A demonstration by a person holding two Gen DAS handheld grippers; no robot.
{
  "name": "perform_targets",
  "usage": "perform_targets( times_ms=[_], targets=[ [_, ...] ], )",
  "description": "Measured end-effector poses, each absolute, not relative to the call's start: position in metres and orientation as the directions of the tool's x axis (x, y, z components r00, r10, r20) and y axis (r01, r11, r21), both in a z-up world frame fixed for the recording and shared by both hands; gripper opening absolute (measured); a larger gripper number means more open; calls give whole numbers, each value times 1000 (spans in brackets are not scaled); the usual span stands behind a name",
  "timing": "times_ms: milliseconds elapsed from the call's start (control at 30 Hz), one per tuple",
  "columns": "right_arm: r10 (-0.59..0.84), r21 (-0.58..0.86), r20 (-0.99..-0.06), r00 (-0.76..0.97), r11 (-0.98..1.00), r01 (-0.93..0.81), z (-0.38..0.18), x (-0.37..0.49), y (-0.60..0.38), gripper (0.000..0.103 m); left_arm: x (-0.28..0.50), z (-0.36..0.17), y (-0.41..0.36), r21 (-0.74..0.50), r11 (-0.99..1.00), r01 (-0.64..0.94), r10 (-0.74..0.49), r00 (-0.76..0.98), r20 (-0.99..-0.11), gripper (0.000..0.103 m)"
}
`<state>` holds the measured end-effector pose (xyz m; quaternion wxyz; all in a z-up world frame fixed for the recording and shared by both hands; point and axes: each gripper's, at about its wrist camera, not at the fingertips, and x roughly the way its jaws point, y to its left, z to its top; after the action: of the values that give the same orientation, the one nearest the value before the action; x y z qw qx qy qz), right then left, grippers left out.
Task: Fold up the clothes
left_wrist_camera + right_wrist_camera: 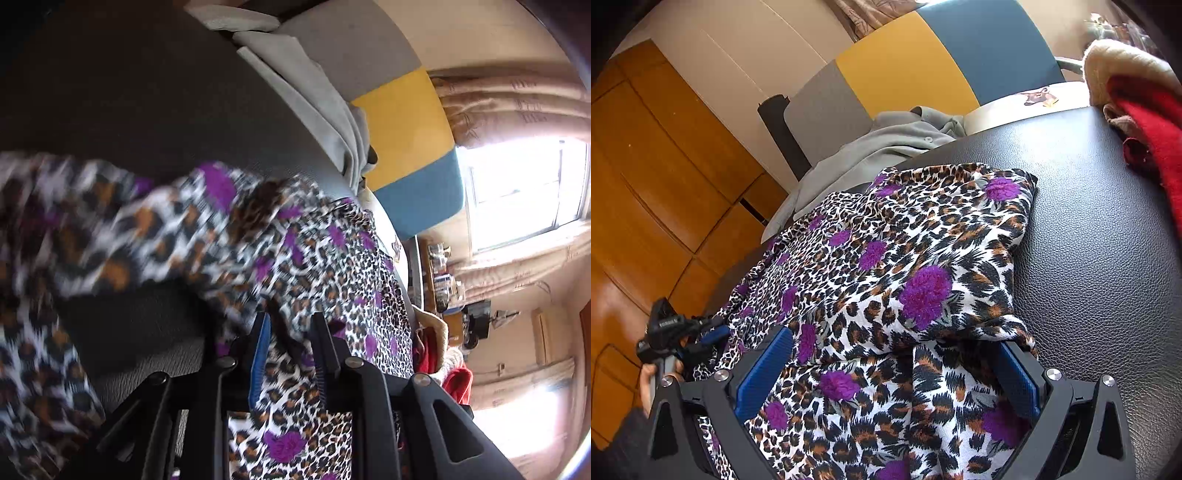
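A leopard-print garment with purple flowers (905,258) lies crumpled on a black leather-like surface (1089,221). My right gripper (894,341) stands wide open low over its near part; the cloth lies between the blue pads (761,369) without being pinched. In the left wrist view the same garment (314,266) stretches away, blurred at the left. My left gripper (291,319) is rolled sideways with its jaws a little apart; a fold of the cloth lies between them and the pads do not press on it. In the right wrist view the left gripper (713,332) is at the garment's left edge, held by a hand (650,380).
A grey garment (886,147) lies behind the leopard one, against a grey, yellow and blue headboard (905,66). Red and cream clothes (1145,129) are piled at the surface's far right. A wooden wardrobe (646,166) stands to the left. A bright window (524,192) glares.
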<state>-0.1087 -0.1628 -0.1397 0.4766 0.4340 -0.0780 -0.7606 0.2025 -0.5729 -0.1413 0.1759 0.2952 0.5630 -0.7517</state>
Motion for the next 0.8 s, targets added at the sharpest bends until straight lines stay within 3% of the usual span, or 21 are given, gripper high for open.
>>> perform_targets(
  times_ms=[167, 267, 367, 567, 733, 800],
  targets=[
    [-793, 532, -585, -171, -534, 657, -139, -108, -162, 103, 157, -146, -576, -646, -374, 666, 115, -658, -744, 22],
    [-795, 534, -583, -170, -532, 657, -139, -108, -162, 103, 142, -132, -570, -610, -445, 656, 76, -651, -756, 2],
    [-797, 537, -580, -168, -529, 657, -139, -108, -161, 103, 134, -114, -568, -567, -507, 649, 12, -652, -758, 0],
    [-801, 542, -576, -166, -525, 656, -138, -109, -159, 103, 165, -49, -561, -609, -612, 504, -115, -819, -563, 0],
    [-804, 550, -573, -160, -522, 652, -138, -110, -158, 103, 146, -98, -572, -426, -618, 661, -93, -600, -795, 0],
    [-796, 547, -586, -152, -526, 652, -136, -111, -158, 103, 143, -115, -578, -410, -586, 698, -76, -552, -830, 0]
  ],
)
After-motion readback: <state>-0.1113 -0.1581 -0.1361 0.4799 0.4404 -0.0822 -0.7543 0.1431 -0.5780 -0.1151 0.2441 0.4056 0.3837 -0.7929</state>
